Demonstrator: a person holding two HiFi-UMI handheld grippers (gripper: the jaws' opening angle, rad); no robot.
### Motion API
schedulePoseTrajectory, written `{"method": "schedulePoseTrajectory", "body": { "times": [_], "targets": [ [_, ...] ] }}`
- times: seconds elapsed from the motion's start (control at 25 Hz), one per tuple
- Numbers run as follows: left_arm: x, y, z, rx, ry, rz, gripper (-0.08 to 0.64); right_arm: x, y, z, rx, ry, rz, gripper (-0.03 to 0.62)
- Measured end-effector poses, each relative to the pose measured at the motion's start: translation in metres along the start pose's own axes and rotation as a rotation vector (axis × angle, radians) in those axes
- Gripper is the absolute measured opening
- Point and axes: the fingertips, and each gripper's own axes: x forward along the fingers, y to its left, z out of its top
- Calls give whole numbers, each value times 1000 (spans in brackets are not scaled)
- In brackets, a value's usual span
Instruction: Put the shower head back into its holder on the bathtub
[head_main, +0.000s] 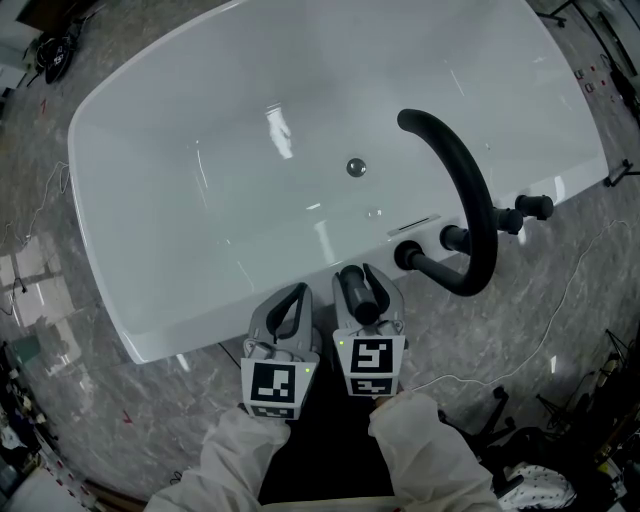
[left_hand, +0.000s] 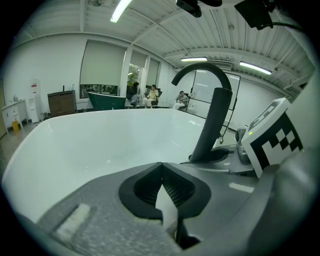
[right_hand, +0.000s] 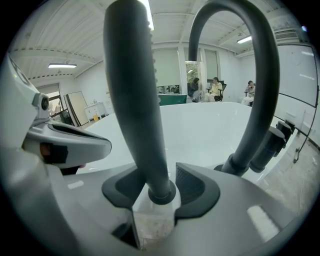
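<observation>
The black shower head (head_main: 354, 288) stands upright at the near rim of the white bathtub (head_main: 190, 325), just left of the curved black spout (head_main: 470, 190). My right gripper (head_main: 358, 276) is around it. In the right gripper view the shower head (right_hand: 135, 100) rises between the jaws with a gap to the right pad (right_hand: 192, 185), so that gripper (right_hand: 157, 175) is open. The gripper hides the holder below the handle's ringed base. My left gripper (head_main: 298, 292) sits beside it on the left, its jaws (left_hand: 161, 167) shut with nothing in them.
Black tap handles (head_main: 535, 207) and a knob (head_main: 408, 255) line the rim right of the shower head. The drain (head_main: 356, 167) lies in the tub floor. A white cable (head_main: 560, 320) trails over the grey stone floor. The spout (right_hand: 255, 100) arches close on the right.
</observation>
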Motion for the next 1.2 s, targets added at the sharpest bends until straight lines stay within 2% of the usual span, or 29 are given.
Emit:
{"method": "schedulePoseTrajectory", "body": {
  "times": [0.64,0.92,1.2],
  "targets": [
    [-19,-6,7,27,-25,-21,-8,-31,2,5,10,-33,-46,184],
    [-26,-7,6,70,-37,-39,-8,-48,7,6,36,-58,-85,179],
    [-39,-13,39,95,-90,-60,-8,-79,10,25,56,-90,-120,175]
  ]
}}
